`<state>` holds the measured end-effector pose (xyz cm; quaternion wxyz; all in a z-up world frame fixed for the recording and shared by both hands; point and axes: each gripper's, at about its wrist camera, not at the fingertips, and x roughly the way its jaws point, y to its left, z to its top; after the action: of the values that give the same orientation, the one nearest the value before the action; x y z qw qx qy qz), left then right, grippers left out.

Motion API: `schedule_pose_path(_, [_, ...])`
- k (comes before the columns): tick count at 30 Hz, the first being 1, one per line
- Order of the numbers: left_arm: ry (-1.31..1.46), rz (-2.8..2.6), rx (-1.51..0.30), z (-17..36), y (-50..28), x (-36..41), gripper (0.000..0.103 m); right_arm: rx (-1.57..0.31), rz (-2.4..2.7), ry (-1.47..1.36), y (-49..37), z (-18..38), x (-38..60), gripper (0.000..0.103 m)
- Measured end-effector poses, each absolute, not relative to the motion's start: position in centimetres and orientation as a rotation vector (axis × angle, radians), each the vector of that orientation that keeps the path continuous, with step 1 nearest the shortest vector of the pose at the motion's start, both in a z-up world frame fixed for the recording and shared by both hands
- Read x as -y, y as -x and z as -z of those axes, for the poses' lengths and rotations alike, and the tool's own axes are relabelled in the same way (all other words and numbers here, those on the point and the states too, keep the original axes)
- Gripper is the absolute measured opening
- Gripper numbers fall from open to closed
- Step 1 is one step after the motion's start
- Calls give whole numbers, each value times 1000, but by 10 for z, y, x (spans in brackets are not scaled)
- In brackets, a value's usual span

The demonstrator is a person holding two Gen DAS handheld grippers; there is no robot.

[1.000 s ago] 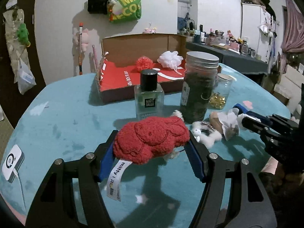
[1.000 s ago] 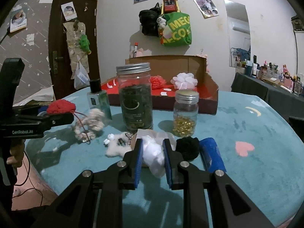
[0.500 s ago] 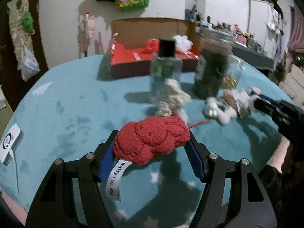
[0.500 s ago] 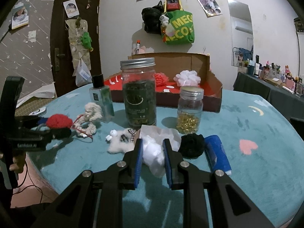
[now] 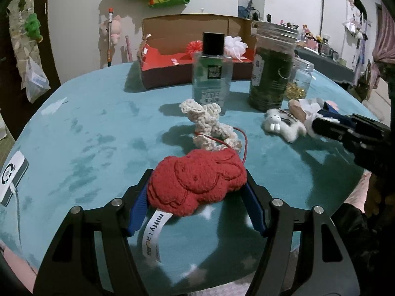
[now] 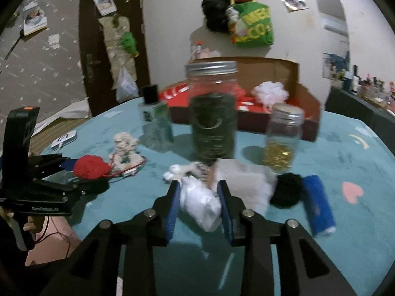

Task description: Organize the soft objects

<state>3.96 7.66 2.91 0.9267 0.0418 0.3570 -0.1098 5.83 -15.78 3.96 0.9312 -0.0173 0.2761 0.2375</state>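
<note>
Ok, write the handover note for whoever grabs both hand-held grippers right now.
Left hand-held gripper: shut on the red plush rabbit, low over the teal table.
Right hand-held gripper: jaws opening around the white soft piece, which lies between the pads.
In the cardboard box: a red pompom and a white pompom.
Left on the table: beige knitted toy, white bunny charm, black pompom, blue roll.

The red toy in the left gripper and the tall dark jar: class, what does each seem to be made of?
Red toy: looks like knitted or boucle fabric, matte and nubbly, with a sewn white label. Tall dark jar: apparently clear glass or plastic, glossy, contents visible, with a ribbed silvery lid, probably metal.
</note>
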Motion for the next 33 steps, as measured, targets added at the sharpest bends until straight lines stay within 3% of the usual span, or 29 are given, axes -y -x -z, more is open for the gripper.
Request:
schedule_pose_path(2, [-85,215,-732,-28,-39,-80,69,-576,-501,49,-61,-38,149,47])
schedule_pose_path(7, [-97,217,-724,-26,-38,-87,70,-589,-567,37,-69,-43,127,51])
schedule_pose_path(9, [-93,222,-722,-26,-37,-88,71,-597,-606,36,-74,-48,115,57])
schedule_pose_path(14, [-68,250,-724,-27,-40,-98,71,-651,-733,20,-91,-57,87,57])
schedule_pose_path(16, [-66,259,-723,-27,-42,-100,71,-681,-782,30,-98,-58,74,55])
schedule_pose_path(20, [-71,271,-720,-26,-45,-101,71,-731,-816,97,-103,-54,51,35])
schedule_pose_path(23, [-68,284,-724,-25,-47,-103,71,-768,-818,126,-107,-49,45,29])
schedule_pose_path(33, [-75,297,-720,-24,-52,-103,71,-790,-812,174,-105,-46,53,28])
